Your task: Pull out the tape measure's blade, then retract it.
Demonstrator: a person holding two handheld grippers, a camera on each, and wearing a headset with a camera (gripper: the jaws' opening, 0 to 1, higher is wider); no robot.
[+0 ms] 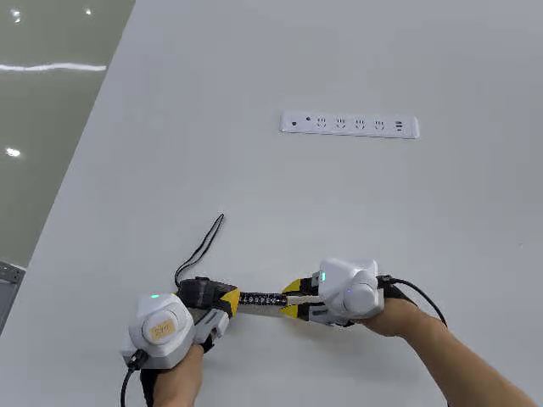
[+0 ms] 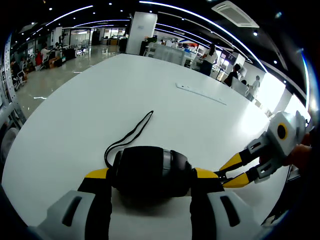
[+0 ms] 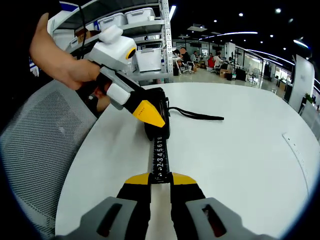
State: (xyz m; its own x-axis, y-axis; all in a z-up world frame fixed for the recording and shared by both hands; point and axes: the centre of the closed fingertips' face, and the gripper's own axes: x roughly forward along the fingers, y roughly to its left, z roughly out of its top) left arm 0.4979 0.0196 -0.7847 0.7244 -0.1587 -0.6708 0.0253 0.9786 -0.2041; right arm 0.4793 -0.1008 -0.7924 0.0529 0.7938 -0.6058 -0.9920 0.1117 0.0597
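My left gripper (image 1: pixel 212 298) is shut on the black tape measure case (image 1: pixel 197 291), which rests on the white table. In the left gripper view the case (image 2: pixel 145 162) sits between the yellow-tipped jaws of the left gripper (image 2: pixel 150 175). A short length of black blade (image 1: pixel 261 299) with white numbers runs from the case to my right gripper (image 1: pixel 291 298), which is shut on the blade's end. The right gripper view shows the blade (image 3: pixel 159 152) leading from the right gripper (image 3: pixel 160 178) to the case (image 3: pixel 157 120). A black wrist cord (image 1: pixel 202 246) trails from the case.
A white power strip (image 1: pixel 349 125) lies flat farther back on the table. The table's left edge (image 1: pixel 81 161) drops to a shiny floor. A grey mesh chair (image 3: pixel 45 150) stands by the near edge. People and shelves are in the background.
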